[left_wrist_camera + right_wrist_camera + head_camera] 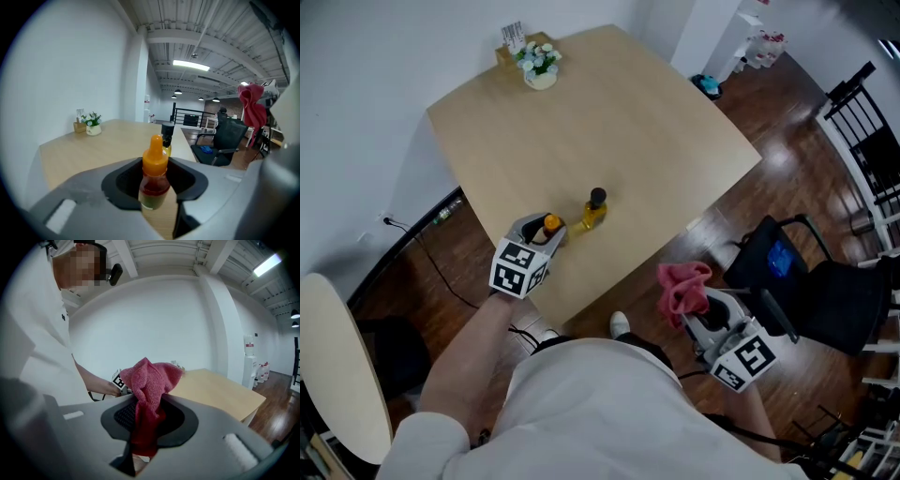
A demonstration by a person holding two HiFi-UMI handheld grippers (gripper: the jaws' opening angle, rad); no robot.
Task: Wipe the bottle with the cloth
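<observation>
While left hand-held gripper [546, 230] clamps reddish-filled bottle [153, 180], right hand-held gripper [698, 317] pinches pink cloth [149, 390].

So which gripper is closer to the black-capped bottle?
Left: the left gripper, holding an orange-capped bottle, is just beside it. The right gripper, with the cloth, is off the table.

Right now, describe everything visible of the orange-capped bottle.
The orange-capped bottle is small and clear, plastic by its look, with a tapered orange dropper cap and reddish liquid over a paler greenish layer. It stands upright, clamped between the jaws of the left hand-held gripper, near the front edge of the wooden table, just short of a dark-capped bottle.
</observation>
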